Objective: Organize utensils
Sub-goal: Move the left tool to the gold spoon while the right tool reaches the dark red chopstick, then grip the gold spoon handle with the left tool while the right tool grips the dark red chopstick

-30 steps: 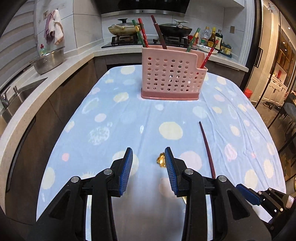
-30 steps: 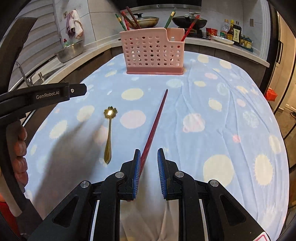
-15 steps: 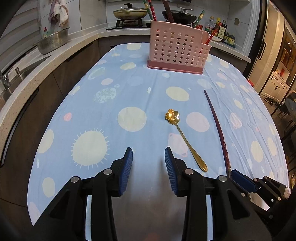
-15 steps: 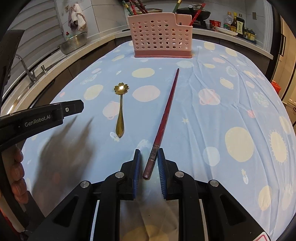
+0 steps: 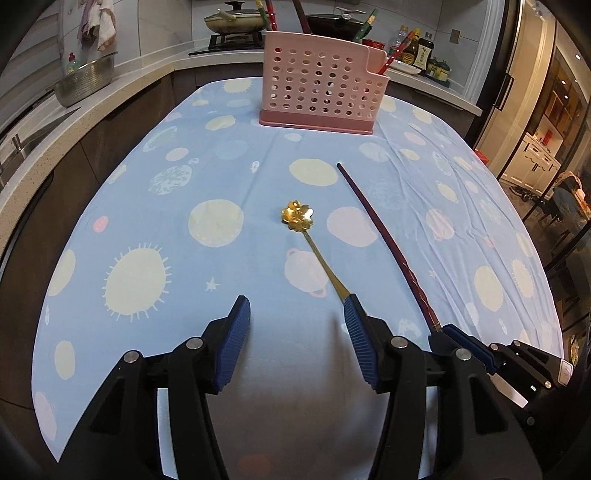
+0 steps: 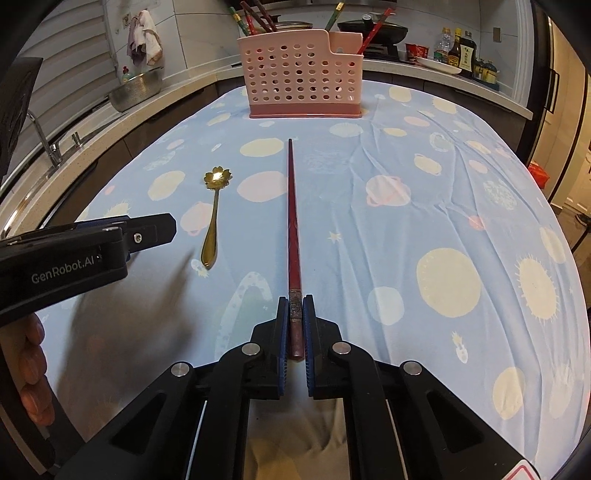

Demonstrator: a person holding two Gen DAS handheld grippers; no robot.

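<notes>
A: Where's the chopstick (image 6: pixel 293 218)?
B: Flat on the cloth (image 6: pixel 424 206), tip toward the rack (image 6: pixel 301 79). Its thick end sits between the right gripper's (image 6: pixel 295 301) pads, which are clamped on it.
A: And the spoon (image 5: pixel 316 251)?
B: Just left of the chopstick, apart from it, flower bowl toward the rack. Its handle end runs behind the left gripper's (image 5: pixel 297 310) right pad (image 5: pixel 356 314); I can't tell whether they touch. That gripper is spread wide, holding nothing.
A: The rack?
B: Pink, upright at the cloth's far end, chopsticks (image 6: pixel 255 16) standing in it.
</notes>
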